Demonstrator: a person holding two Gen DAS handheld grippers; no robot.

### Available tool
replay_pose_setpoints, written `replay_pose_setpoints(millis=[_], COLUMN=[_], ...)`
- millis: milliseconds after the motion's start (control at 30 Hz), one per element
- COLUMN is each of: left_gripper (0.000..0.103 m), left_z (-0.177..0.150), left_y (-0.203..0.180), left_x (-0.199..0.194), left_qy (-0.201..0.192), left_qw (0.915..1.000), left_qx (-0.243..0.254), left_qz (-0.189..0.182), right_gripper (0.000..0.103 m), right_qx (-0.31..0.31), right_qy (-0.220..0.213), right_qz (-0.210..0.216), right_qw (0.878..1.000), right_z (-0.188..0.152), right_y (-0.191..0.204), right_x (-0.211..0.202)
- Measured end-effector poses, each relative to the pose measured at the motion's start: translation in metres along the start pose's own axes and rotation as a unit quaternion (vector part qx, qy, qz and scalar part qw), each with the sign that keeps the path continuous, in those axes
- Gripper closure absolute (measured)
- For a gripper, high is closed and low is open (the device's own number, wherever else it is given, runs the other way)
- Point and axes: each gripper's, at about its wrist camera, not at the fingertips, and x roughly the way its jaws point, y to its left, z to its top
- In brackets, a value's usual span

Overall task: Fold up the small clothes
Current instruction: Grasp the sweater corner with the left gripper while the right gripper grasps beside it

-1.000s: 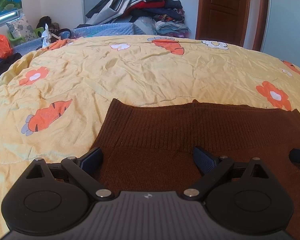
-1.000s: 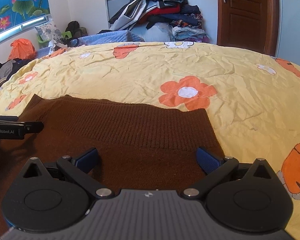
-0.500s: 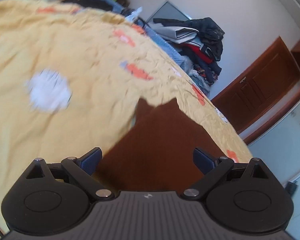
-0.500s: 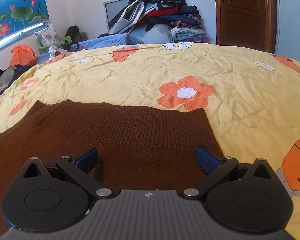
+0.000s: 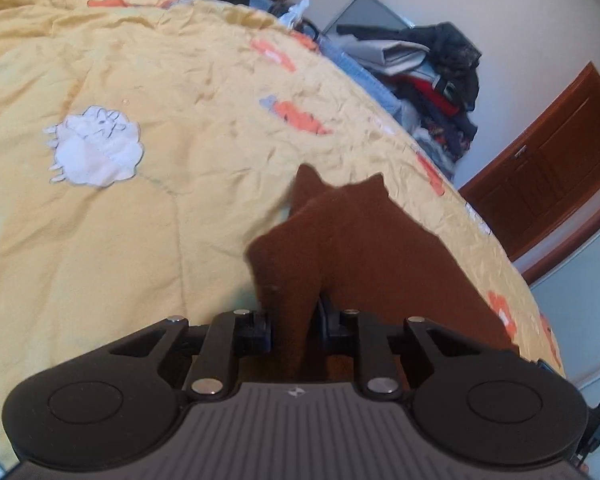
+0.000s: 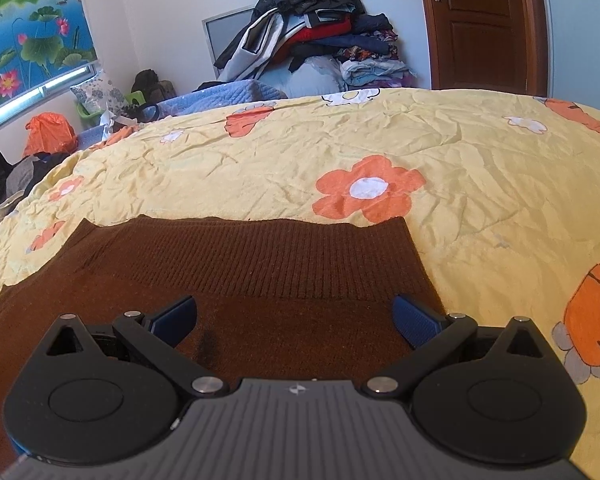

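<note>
Left gripper (image 5: 294, 322): jaws closing, nearly together, a raised fold of the brown sweater (image 5: 364, 252) pinched between the pads; view tilted. The sweater bunches up from the grip and runs far-right across the yellow quilt (image 5: 120, 220). Right gripper (image 6: 294, 320): jaws spread wide, nothing between the pads, hovering over the sweater (image 6: 260, 276), which lies flat on the quilt (image 6: 480, 216), ribbed hem at the far edge, an orange flower print just beyond its right corner. Clothes pile (image 6: 312, 36) against the far wall, door (image 6: 480, 24) far right.
</note>
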Motion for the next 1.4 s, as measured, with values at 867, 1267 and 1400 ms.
replay_pose_setpoints(millis=[867,1267,1400], left_gripper=[0.085,0.085,0.085], left_z=[-0.125,-0.209,-0.238], left_y=[-0.118,-0.206,-0.221], left_x=[-0.017,-0.041,-0.030], left_qy=[-0.150,-0.115,-0.090], left_qw=[0.8172,0.7639,0.7535], left_qx=[0.553,0.620,0.635], left_qz=[0.064,-0.138,-0.146], right_gripper=[0.084,0.084,0.081], right_qx=[0.016,0.033,0.090], right_qy=[0.240,0.117,0.133], right_qz=[0.269,0.196,0.159], right_qw=[0.933,0.973,0.974], right_z=[0.042,0.055,0.025], right_y=[0.155,-0.041,-0.091], right_x=[0.072,-0.057,-0.047])
